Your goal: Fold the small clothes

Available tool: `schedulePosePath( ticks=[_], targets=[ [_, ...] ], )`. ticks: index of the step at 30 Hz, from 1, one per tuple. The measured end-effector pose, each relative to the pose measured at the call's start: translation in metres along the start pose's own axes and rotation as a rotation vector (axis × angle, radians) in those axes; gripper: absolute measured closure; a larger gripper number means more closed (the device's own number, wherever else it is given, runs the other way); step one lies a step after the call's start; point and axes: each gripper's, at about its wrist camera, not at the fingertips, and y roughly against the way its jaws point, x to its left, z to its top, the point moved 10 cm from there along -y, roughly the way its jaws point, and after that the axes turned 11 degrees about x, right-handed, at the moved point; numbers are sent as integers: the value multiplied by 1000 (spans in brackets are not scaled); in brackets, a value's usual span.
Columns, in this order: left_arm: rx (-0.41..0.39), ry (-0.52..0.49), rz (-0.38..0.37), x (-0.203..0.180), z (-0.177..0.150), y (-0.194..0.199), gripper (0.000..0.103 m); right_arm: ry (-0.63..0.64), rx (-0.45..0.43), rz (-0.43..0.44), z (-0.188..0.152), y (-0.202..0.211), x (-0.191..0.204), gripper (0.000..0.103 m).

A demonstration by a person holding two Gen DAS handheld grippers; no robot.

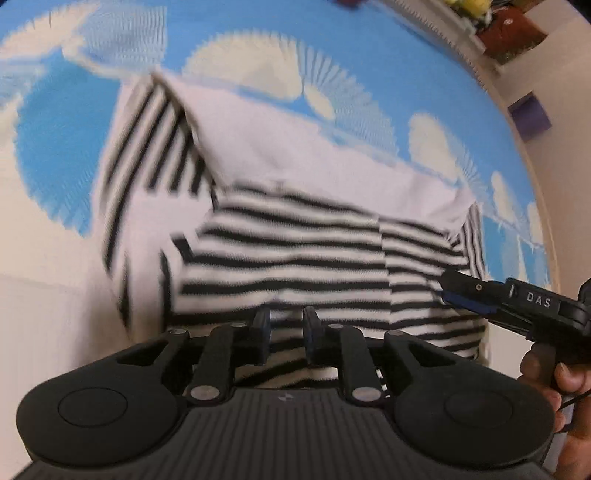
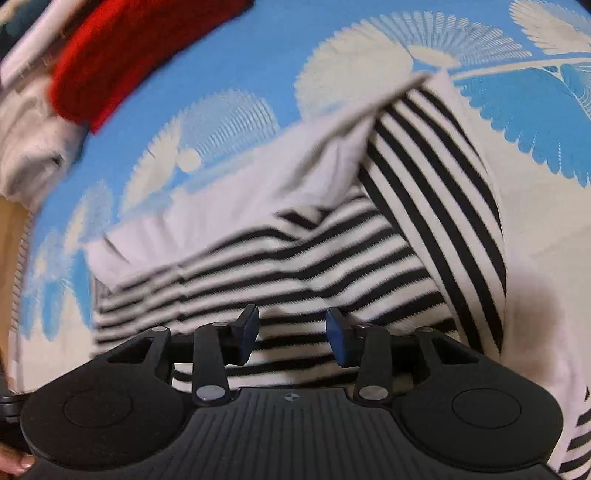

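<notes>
Striped black-and-white knit garment (image 1: pixel 295 254), small and partly folded, lies on a blue bedspread with a cream leaf-and-fan print (image 1: pixel 258 22), roughly in the middle of the cloth and nearer its front edge than its far one. A plain white inner panel (image 1: pixel 295 155) is turned out across the garment's far side, and a striped flap (image 2: pixel 436 184) stands folded at an angle at one end, its stripes running crosswise to those of the body. The picture is blurred, so seams and openings cannot be made out.

Just over the near edge of the garment hangs the left gripper (image 1: pixel 286 332), black with blue pads, pointing steeply down. Its fingers are parted by a narrow gap with striped cloth showing behind it; nothing is pinched between them. The right gripper (image 2: pixel 291 336), of the same make, hovers over the near striped edge at the garment's other end, its fingers set wider apart and likewise holding nothing. In the left wrist view it enters from the right edge, with a hand (image 1: pixel 554 373) around its grip.

Toward the far left corner of the bedspread in the right wrist view lie a red knitted piece (image 2: pixel 122 55) and, just beside it, a crumpled white cloth (image 2: pixel 33 147).
</notes>
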Motion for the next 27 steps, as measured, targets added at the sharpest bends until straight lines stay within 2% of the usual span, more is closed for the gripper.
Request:
schedulePosePath(
  ticks=[2,5,7,9,11,12,14,15,17,19,22,25,27],
  targets=[
    [-14,2,23,7,0,12,82,40,0,-8,1,9,1,59],
    [4,15,79,26,-5,18,82,-28,60,-49,-5,5,-22,59],
    [34,7,131,43,-13,14,82,-70,76,-27,-10,6,-28,61],
    [49,19,141,55,-19,17,82,-79,73,-28,-11,12,-33,64],
    [36,24,169,64,-24,28,82,-68,60,-72,-16,24,-40,64],
    [18,28,169,66,-25,35,81,-64,47,-133,-17,31,-48,63],
    [-41,30,130,62,-26,59,81,-58,-2,-227,-17,48,-62,62],
    [-74,22,108,57,-27,72,81,-68,-25,-234,-18,59,-67,61],
    [-154,-10,66,45,-32,103,81,-117,-91,-170,-21,86,-67,61],
    [-229,-34,55,35,-46,133,78,-126,-197,-124,-30,127,-60,62],
    [-297,-69,62,25,-81,168,77,-89,-340,-119,-61,179,-44,59],
    [-322,-92,42,18,-128,187,74,-14,-374,-94,-103,207,-34,58],
    [-335,-85,42,23,-166,190,70,17,-405,-113,-141,222,-40,53]
  ],
)
